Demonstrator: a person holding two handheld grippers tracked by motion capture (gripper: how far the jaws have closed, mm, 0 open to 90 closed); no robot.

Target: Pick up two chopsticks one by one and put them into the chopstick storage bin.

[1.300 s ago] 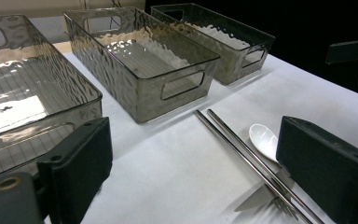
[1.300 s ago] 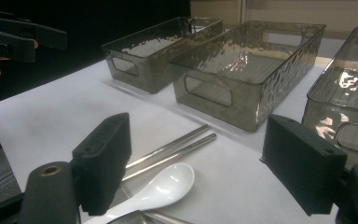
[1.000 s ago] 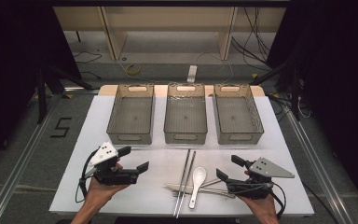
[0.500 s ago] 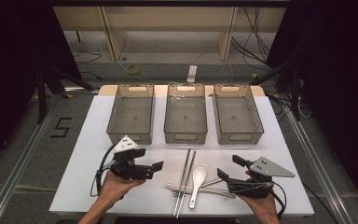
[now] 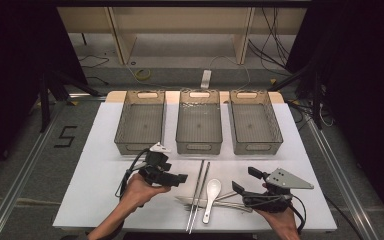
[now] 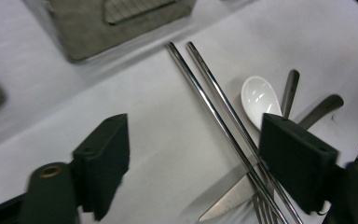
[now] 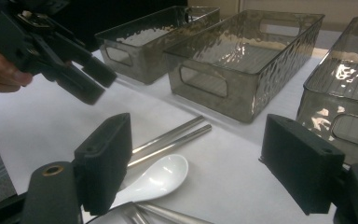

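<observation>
A pair of metal chopsticks (image 5: 199, 191) lies at the front middle of the white table (image 5: 97, 175). A white spoon (image 5: 211, 194) lies beside them, over a knife (image 6: 228, 200) and a fork (image 6: 263, 212). My left gripper (image 5: 176, 173) hovers just left of the chopsticks (image 6: 214, 107). Its jaws have just been closing a little but still stand apart, pinching nothing. The spoon (image 6: 260, 98) shows past its right jaw. Right of the cutlery, my right gripper (image 5: 245, 180) stands open and empty, with the spoon (image 7: 158, 177) and chopsticks (image 7: 172, 137) ahead of it.
Three see-through grey bins stand in a row behind the cutlery: left (image 5: 121, 120), middle (image 5: 198, 146), right (image 5: 275, 122). Two metal handles (image 6: 290, 88) stick out beyond the spoon. In the right gripper view the left gripper (image 7: 86, 79) hangs at the upper left.
The left hand has carried its gripper rightward and slightly down, from the table's left part to just beside the chopsticks. The right gripper has stayed put.
</observation>
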